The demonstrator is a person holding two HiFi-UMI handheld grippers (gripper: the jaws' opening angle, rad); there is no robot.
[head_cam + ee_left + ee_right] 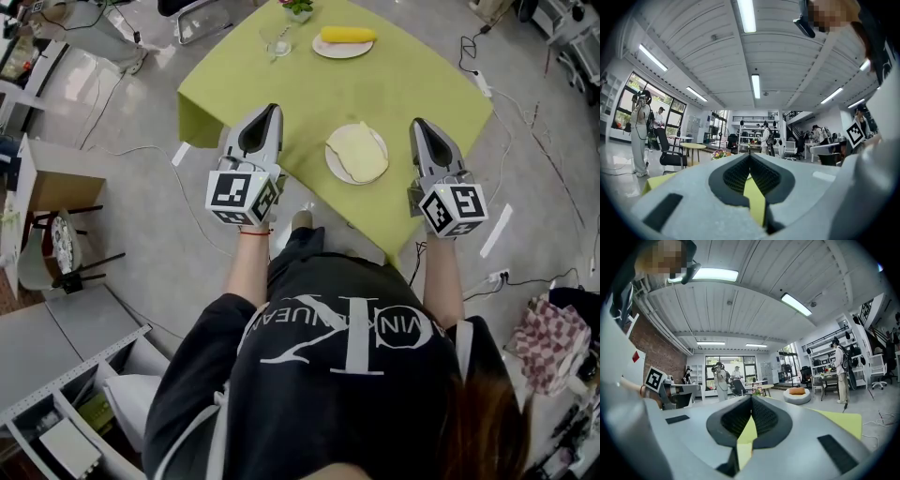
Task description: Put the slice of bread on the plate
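Note:
A pale slice of bread (358,150) lies on a white plate (332,164) near the front edge of the green-clothed table (412,84). My left gripper (266,116) hovers left of the plate and my right gripper (418,127) right of it, both held level and apart from the plate. In the left gripper view the left gripper (750,157) has its tips together with nothing between them. The right gripper (751,399) looks the same in its own view. Only green cloth shows through the hollows behind the tips.
At the table's far side stand a second plate with a yellow food item (345,37), a glass (278,42) and a small plant (298,7). Cables and a power strip (481,82) lie on the floor at right. Other people (641,133) stand in the room.

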